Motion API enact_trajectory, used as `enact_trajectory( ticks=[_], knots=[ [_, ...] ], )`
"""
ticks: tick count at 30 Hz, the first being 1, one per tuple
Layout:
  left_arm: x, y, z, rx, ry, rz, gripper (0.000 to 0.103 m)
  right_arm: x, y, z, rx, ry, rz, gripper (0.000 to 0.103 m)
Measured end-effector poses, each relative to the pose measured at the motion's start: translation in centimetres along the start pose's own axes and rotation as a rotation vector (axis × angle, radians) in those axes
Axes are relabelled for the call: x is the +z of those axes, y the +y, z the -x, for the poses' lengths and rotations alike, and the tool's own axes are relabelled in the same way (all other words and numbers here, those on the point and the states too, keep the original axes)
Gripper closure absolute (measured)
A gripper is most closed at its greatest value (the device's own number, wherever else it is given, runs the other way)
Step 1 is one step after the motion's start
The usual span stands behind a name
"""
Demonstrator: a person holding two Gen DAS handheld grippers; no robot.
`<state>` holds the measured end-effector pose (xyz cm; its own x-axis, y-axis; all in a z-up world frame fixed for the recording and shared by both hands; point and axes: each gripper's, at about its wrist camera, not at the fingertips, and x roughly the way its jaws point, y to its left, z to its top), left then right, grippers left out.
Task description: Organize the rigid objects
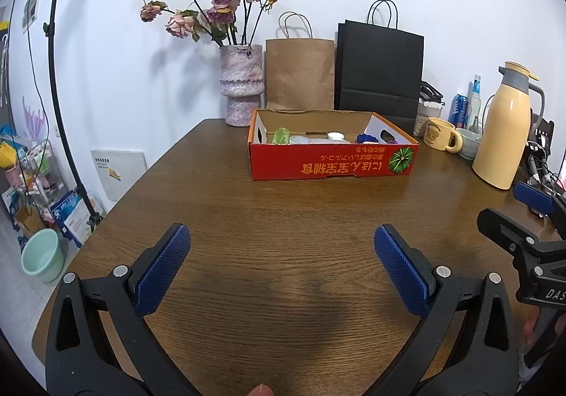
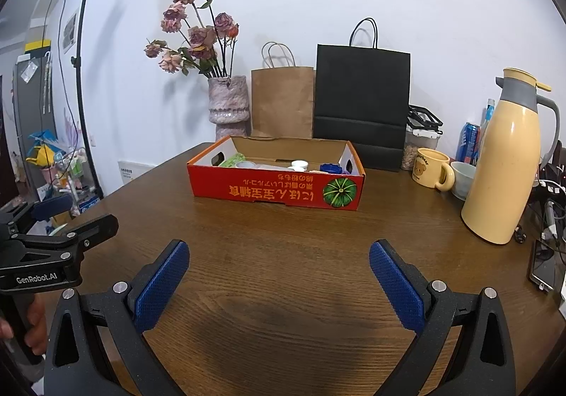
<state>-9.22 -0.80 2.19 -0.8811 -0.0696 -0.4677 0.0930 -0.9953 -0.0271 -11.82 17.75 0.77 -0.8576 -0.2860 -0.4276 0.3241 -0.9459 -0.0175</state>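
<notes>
A red cardboard box (image 1: pixel 332 162) (image 2: pixel 276 189) with a pumpkin print stands at the back of the brown table (image 1: pixel 269 219) (image 2: pixel 283 240). Inside lie a green bottle (image 1: pixel 281 136) (image 2: pixel 232 160), white lids (image 1: pixel 335 136) (image 2: pixel 299 163) and a blue piece (image 1: pixel 366 138) (image 2: pixel 330 168). My left gripper (image 1: pixel 281 237) hangs open over bare wood, well short of the box. My right gripper (image 2: pixel 279 251) is open too, nothing between its blue pads. Each gripper shows at the other view's edge: the right gripper (image 1: pixel 530 219), the left gripper (image 2: pixel 53 219).
Behind the box stand a pink vase of dried roses (image 1: pixel 242 85) (image 2: pixel 228 106), a brown paper bag (image 1: pixel 300 72) and a black paper bag (image 1: pixel 380 74). At right are a yellow thermos (image 2: pixel 502 162), a bear mug (image 2: pixel 431 168), cans, cables and a phone (image 2: pixel 543 268). A lamp stand (image 2: pixel 79 77) rises at left.
</notes>
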Motion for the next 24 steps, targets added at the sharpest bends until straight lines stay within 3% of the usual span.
enact_trajectory(
  ticks=[24],
  knots=[
    [0.01, 0.04, -0.57, -0.021, 0.012, 0.004, 0.0, -0.19, 0.06, -0.8, -0.007, 0.016, 0.001, 0.0]
  ],
)
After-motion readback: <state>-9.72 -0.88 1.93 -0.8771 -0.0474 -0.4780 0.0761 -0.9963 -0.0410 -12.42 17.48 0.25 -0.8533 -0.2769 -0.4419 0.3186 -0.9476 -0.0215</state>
